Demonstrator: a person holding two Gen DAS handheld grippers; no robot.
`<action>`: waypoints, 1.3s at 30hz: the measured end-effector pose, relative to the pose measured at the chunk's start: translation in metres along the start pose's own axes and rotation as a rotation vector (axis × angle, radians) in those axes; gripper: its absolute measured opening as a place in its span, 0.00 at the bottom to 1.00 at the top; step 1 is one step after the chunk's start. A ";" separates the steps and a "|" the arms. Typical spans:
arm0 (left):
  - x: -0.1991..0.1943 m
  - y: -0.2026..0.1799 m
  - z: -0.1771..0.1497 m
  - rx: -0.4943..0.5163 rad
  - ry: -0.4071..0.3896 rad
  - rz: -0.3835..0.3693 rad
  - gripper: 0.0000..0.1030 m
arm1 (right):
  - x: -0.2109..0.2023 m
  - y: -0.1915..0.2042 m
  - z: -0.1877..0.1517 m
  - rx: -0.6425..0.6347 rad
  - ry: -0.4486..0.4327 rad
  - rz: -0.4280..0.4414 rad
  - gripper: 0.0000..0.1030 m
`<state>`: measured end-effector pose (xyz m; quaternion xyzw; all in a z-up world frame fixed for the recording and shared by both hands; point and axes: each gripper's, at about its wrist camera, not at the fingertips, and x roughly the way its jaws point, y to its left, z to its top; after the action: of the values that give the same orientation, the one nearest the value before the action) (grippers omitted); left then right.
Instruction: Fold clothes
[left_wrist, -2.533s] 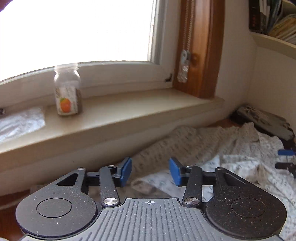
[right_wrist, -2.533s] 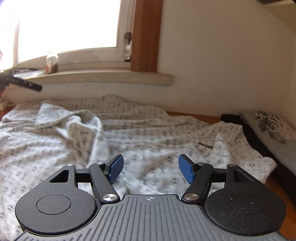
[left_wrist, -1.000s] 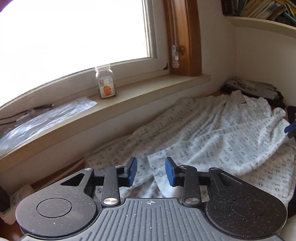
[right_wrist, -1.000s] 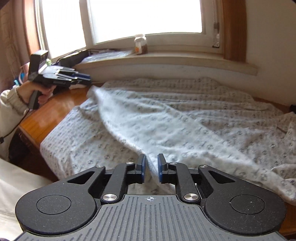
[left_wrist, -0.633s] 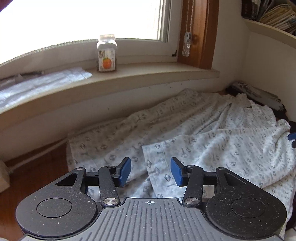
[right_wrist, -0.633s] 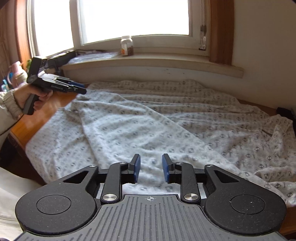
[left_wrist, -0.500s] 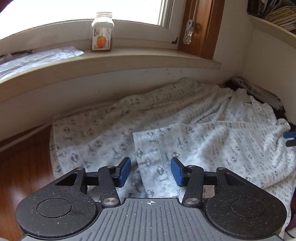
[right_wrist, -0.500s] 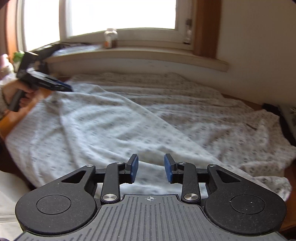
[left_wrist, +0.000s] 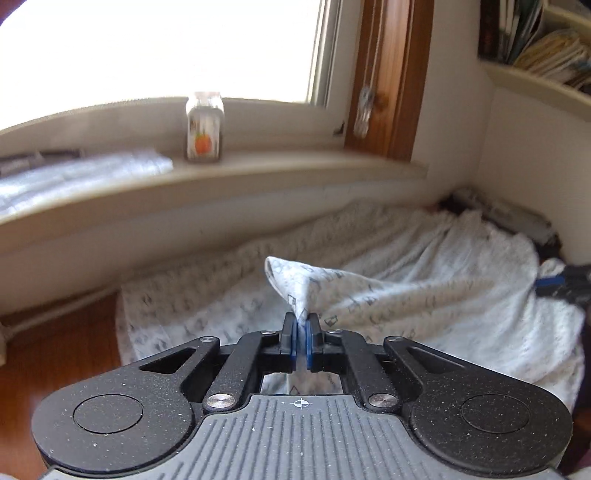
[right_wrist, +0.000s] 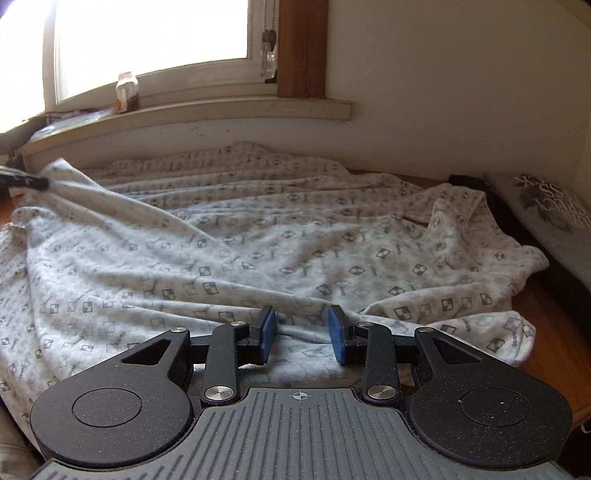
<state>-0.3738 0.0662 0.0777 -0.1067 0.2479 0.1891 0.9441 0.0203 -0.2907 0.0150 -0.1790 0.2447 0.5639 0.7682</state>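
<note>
1. Cotton garment (right_wrist: 258, 236), white with a small grey print, lies spread and rumpled over the wooden desk (right_wrist: 532, 314) under the windowsill (left_wrist: 221, 184). No clean fold visible yet.
2. Left gripper (left_wrist: 301, 334): clenched on a corner of the garment; its jaws have just been closing, cloth pinched between the pads and tented up from the rest.
3. Right gripper (right_wrist: 301, 334): jaws apart, grasping nothing, low over the near hem; cloth shows between the pads, but they do not press it.
4. Done: one corner secured.
5. Left, by my read: right gripper takes its own edge, then both carry the cloth across for the first fold, smooth, and repeat.
6. Another garment (right_wrist: 546, 206), grey with a dark print, waits at the right edge, untouched.
</note>
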 end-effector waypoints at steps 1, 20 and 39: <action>-0.013 0.000 0.005 -0.003 -0.025 -0.004 0.05 | -0.002 0.000 0.000 0.002 -0.006 0.003 0.32; 0.037 -0.011 0.007 0.006 -0.020 0.024 0.79 | -0.056 0.034 -0.006 -0.044 0.042 0.060 0.42; 0.090 -0.018 -0.011 -0.040 -0.020 -0.130 0.80 | -0.051 0.077 -0.020 -0.008 0.139 0.055 0.07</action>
<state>-0.2986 0.0740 0.0247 -0.1393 0.2270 0.1332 0.9546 -0.0694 -0.3182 0.0283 -0.2140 0.2998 0.5719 0.7330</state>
